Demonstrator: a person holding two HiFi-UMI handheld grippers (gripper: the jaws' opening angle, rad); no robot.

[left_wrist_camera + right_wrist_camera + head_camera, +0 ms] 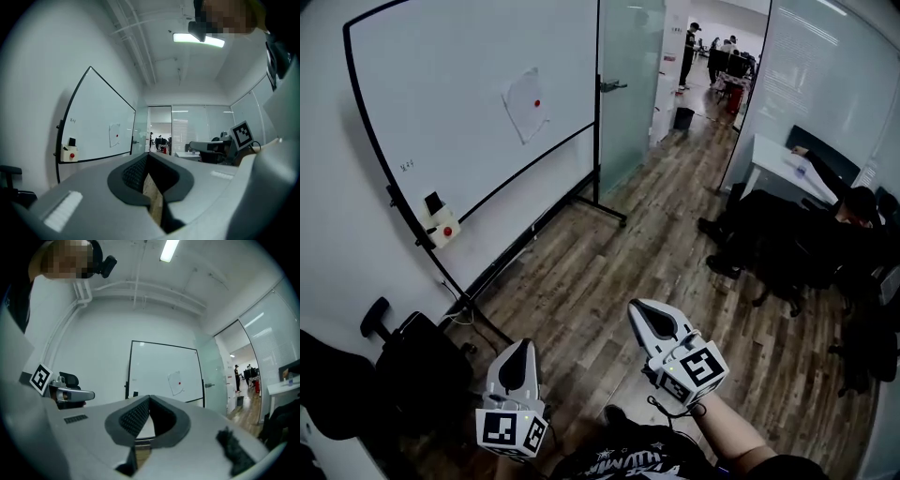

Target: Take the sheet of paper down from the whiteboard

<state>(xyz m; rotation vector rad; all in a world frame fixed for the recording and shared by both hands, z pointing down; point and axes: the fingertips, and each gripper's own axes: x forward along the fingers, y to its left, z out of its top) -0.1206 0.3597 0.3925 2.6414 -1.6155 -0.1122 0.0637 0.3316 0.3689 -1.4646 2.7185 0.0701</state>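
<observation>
Far left: black-framed white whiteboard (459, 84) on a rolling stand, on the wood-plank floor (600, 272). At its lower-left edge there's a small white box with a red dot (443, 229), with a small black block (434, 202) just above it.

The white sheet of paper (525, 106) is on the board's right half. It hangs tilted, pinned by a small round red magnet (536, 103). Both tongs are well apart from it.

Left tongs (522, 349): grey, tips pressed together, nothing between them. Held level and low in the head view, over the floor. The left gripper view has the board and sheet ahead, off to the left.

Right tongs (643, 311): also closed tip to tip and empty, level, just right of the left one. In the right gripper view the board and sheet sit above the tips.

Right of the board: frosted glass partition (628, 75), then a doorway into an office. Far right: white bench (773, 159), with a person in black clothes (825, 225) seated by it.
</observation>
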